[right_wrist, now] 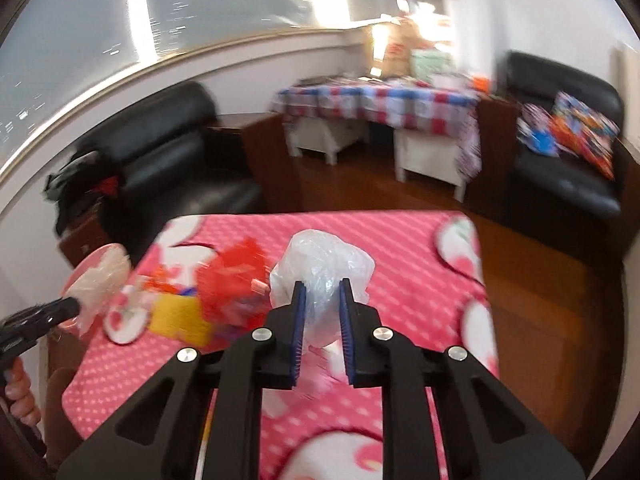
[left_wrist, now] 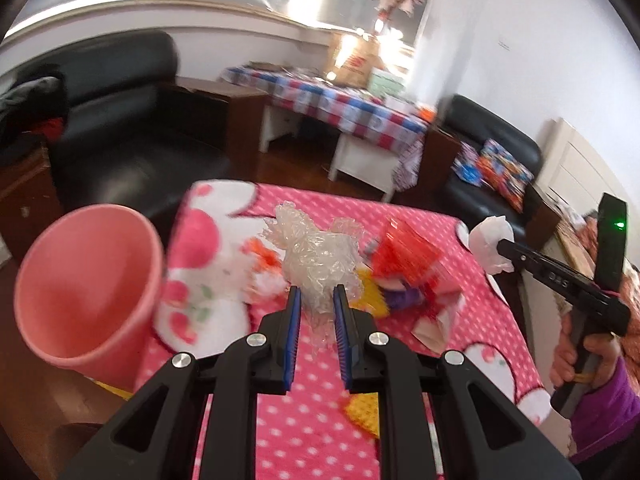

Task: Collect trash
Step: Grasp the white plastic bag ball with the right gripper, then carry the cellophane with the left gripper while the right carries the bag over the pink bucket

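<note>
Above table [left_wrist: 500,320] middle: left gripper [left_wrist: 316,300] jaws clamped on crinkled clear plastic wad [left_wrist: 316,256]; right gripper [right_wrist: 322,292] jaws pinching white plastic wad [right_wrist: 320,268]. Pink bin [left_wrist: 88,280] off left edge. Keep squeeze firm, carry over rim, release inside.

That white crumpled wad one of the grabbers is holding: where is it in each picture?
Left wrist view: white wad far right, at the tip of the right gripper.
Right wrist view: wad centre, pinched between the blue pads.
Shared landmark: red wrapper on the pink cloth.
</note>
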The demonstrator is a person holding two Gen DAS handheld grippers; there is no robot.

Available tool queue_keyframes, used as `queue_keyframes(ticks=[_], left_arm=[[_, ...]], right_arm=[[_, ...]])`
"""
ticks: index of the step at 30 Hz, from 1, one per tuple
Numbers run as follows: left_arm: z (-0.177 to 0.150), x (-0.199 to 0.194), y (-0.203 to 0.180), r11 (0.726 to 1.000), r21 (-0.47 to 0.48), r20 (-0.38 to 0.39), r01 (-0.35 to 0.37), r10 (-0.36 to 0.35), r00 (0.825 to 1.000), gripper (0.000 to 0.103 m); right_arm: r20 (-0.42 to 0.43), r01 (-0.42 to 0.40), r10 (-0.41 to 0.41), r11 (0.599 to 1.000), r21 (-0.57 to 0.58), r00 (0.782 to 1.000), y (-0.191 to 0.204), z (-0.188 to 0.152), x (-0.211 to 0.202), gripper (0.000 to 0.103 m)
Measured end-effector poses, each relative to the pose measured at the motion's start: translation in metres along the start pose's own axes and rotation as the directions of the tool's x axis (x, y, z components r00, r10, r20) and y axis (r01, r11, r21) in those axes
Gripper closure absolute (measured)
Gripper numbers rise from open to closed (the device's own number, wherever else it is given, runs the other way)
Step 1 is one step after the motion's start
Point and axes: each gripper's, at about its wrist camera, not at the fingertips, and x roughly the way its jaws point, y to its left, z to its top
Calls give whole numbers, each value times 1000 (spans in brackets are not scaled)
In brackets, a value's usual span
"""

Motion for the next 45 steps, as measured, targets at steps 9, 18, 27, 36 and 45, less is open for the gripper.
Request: queue_keyframes(ticks=[9, 18, 27, 36, 45], left_arm=[[14, -37, 55, 973, -125, 96, -195, 208, 973, 87], [5, -50, 131, 910, -237, 54, -340, 362, 931, 87], [-11, -17, 186, 878, -288, -95, -383, 371, 924, 87], [-21, 5, 213, 865, -287, -193, -410, 367, 910, 87], [-26, 8, 223, 857, -308, -222, -413, 357, 907, 74]], right_arm=[[-14, -271, 272, 950, -159, 962, 104, 41, 35, 86], [-114, -453, 439, 858, -243, 891, 225, 44, 78, 86], [-278, -490, 416, 817, -304, 866, 307, 14, 127, 86], [-388, -471, 341, 825, -313, 856, 331, -11, 162, 86], [-423, -454, 300, 828, -329, 855, 344, -22, 174, 78]])
